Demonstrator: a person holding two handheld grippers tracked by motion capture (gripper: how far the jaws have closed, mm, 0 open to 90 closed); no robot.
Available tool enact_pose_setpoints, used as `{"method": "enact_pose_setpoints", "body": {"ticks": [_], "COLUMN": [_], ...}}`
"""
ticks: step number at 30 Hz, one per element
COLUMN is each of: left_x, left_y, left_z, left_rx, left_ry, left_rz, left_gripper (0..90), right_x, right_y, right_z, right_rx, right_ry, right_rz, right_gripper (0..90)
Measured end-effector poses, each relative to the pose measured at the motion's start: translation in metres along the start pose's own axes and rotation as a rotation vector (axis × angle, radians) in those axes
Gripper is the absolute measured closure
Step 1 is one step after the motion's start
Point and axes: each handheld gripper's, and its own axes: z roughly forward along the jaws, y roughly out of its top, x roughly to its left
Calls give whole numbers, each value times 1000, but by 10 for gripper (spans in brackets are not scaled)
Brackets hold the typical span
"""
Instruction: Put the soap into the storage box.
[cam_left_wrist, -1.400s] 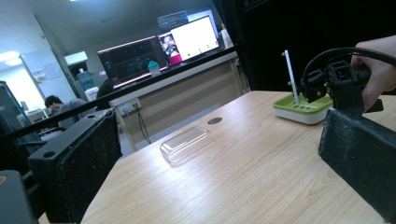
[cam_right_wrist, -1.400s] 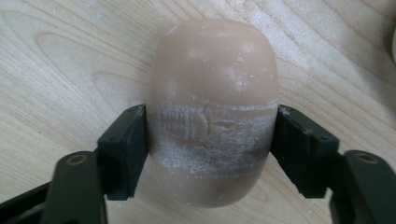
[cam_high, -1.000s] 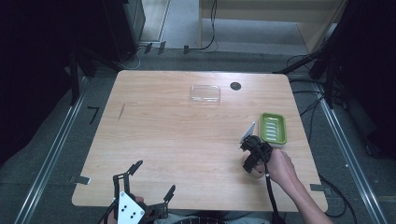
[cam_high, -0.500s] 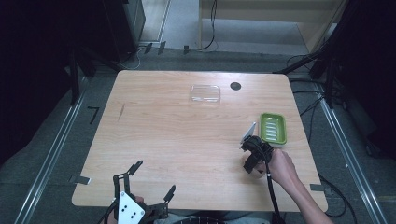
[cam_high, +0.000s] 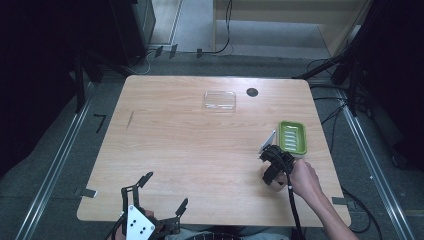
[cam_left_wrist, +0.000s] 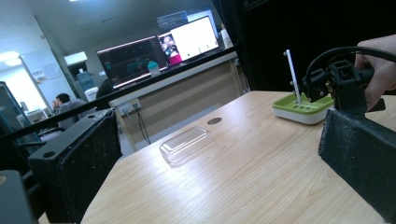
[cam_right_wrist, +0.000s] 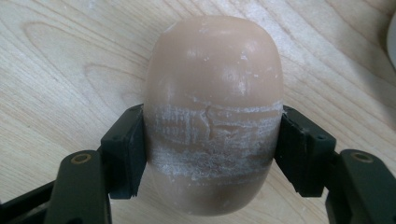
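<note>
surface: light wooden surface (cam_high: 200, 150), visible grain, rectangular with rounded corners; small dark round hole (cam_high: 252, 92) near the far edge
soap: smooth tan oval bar of soap (cam_right_wrist: 212, 112), waxy, a band of whitish scuffed scratches across its middle; lies on the surface near the right edge, just on the near side of the green dish
right hand-held gripper: right hand-held gripper (cam_high: 271, 165), black, jaws closed on the soap, one pad pressed against each long side in the right gripper view (cam_right_wrist: 212, 154); a hand (cam_high: 302, 177) holds it, black cable trails toward the near edge
left hand-held gripper: left hand-held gripper (cam_high: 162, 192) at the near left edge, black jaws spread wide apart, holding nothing; white plate with dots on top
soap dish: lime-green rectangular plastic soap dish (cam_high: 292, 137), ribbed slots, pale base, near the right edge
white piece: thin flat white strip (cam_high: 267, 142), stands leaning at the dish's left side; material unclear
lid: clear rectangular plastic lid (cam_high: 219, 100), rounded corners, glossy, flat near the far edge, well apart from the dish
</note>
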Motion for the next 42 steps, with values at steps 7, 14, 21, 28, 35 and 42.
{"method": "enact_pose_setpoints", "body": {"ticks": [7, 14, 21, 28, 35, 42], "left_x": [0, 0, 0, 0, 0, 0], "left_y": [0, 0, 0, 0, 0, 0], "left_z": [0, 0, 0, 0, 0, 1], "left_rx": [0, 1, 2, 0, 0, 1], "left_ry": [-2, -2, 0, 0, -1, -2], "left_rz": [2, 2, 2, 0, 1, 1], "left_gripper": [0, 0, 0, 0, 0, 0], "right_x": [-4, -11, -18, -26, -36, -45], "right_y": [-2, -5, -9, -13, -17, -21], "right_z": [-4, -7, -12, -16, -20, -22], "right_rx": [6, 17, 29, 29, 30, 35], "right_ry": [-1, -1, -13, -20, -22, -24], "right_rz": [5, 17, 15, 37, 54, 79], "right_gripper": [334, 334, 334, 334, 334, 334]}}
